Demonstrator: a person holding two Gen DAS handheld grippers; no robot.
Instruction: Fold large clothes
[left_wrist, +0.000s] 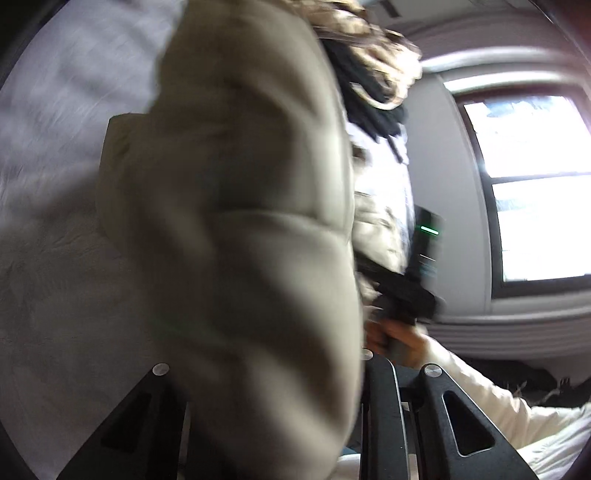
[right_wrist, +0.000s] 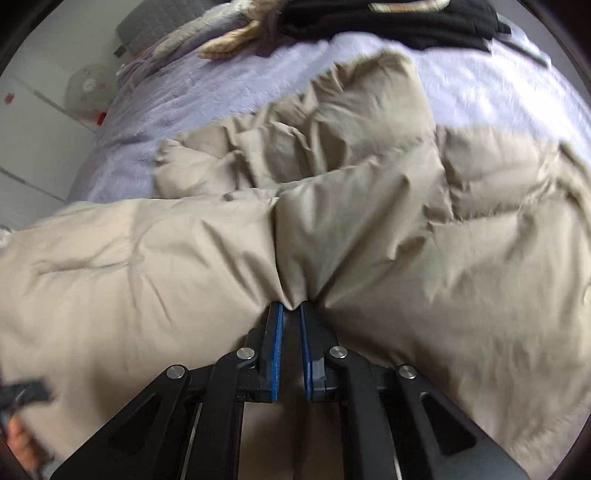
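my right gripper (right_wrist: 291, 308) pinches a fold of the beige coat (right_wrist: 332, 229) | coat on the bed (right_wrist: 192, 99) | my left gripper (left_wrist: 266, 376): coat covers it, grip unclear

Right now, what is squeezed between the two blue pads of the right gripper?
A pinched fold of the puffy beige quilted coat sits between the right gripper pads, shown in the right wrist view. Nothing else is in the gap.

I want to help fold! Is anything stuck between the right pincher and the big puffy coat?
No. The right gripper already pinches a fold of the beige puffy coat, its blue pads closed on the fabric. Nothing visible sits between them.
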